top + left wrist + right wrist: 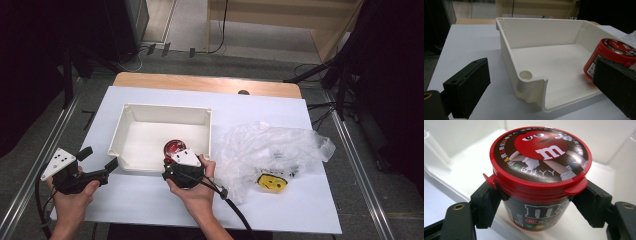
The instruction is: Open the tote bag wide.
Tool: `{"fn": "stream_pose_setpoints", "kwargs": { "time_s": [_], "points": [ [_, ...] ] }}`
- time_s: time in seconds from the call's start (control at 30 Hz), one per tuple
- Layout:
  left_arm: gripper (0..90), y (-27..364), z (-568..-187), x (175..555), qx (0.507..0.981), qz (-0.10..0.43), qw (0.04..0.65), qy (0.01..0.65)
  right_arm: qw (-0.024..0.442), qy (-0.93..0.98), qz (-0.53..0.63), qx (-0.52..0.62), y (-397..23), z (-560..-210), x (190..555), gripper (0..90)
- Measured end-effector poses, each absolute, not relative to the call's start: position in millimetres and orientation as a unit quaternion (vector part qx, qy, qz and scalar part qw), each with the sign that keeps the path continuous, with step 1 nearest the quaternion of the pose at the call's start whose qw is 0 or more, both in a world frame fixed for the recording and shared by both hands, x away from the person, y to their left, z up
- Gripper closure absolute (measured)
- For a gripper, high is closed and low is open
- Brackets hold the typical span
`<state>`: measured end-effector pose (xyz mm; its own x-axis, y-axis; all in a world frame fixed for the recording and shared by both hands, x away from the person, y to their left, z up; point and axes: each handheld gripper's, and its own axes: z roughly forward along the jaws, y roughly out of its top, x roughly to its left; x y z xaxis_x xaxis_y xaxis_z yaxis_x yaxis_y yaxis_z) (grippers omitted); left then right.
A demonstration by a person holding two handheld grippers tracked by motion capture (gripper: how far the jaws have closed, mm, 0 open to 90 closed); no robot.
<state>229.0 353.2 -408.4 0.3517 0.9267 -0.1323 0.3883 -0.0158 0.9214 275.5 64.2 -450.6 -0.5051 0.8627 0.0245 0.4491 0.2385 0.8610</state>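
A red M&M's tub [539, 152] with a red lid sits between the jaws of my right gripper [540, 205], which is shut on its sides just under the lid. In the high view the tub [174, 147] is inside the white tray [165, 107] by the front wall, right of its middle, with the right gripper [176, 152] over that wall. Whether the tub rests on the tray floor I cannot tell. My left gripper [100, 158] is open and holds nothing, just off the tray's front left corner. In the left gripper view, that corner [531, 85] lies between the open jaws and the tub [609, 55] stands at the right.
A crumpled clear plastic bag [270, 150] lies right of the tray, with a yellow object [272, 182] at its front edge. A white sheet [150, 200] covers the wooden table [200, 82]. Metal rails run along both sides of the table.
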Motion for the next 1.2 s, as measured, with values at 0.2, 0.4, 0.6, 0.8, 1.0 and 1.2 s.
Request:
{"fn": "stream_pose_setpoints", "kwargs": {
  "time_s": [0.2,0.4,0.6,0.8,1.0,1.2],
  "points": [
    [1.9,352.1,-407.6,228.6,0.658,0.274,0.493,0.499,0.237,0.757,0.423,0.439,65.5,-449.8,276.8,25.5],
    [1.9,352.0,-407.9,229.0,0.658,0.274,0.493,0.499,0.205,0.768,0.422,0.437,62.9,-446.7,279.3,17.5],
    [1.9,352.5,-407.4,229.7,0.657,0.273,0.493,0.5,0.183,0.774,0.43,0.426,60.6,-443.1,276.5,11.6],
    [1.9,351.1,-408.0,230.6,0.659,0.27,0.493,0.5,0.178,0.775,0.446,0.411,53.9,-431.0,276.2,5.7],
    [1.9,349.2,-408.8,231.3,0.66,0.27,0.492,0.499,0.185,0.763,0.458,0.417,41.4,-419.3,280.2,5.6],
    [1.9,348.5,-409.6,231.8,0.66,0.271,0.492,0.499,0.186,0.752,0.468,0.425,24.9,-412.1,284.4,5.0]
  ]
}}
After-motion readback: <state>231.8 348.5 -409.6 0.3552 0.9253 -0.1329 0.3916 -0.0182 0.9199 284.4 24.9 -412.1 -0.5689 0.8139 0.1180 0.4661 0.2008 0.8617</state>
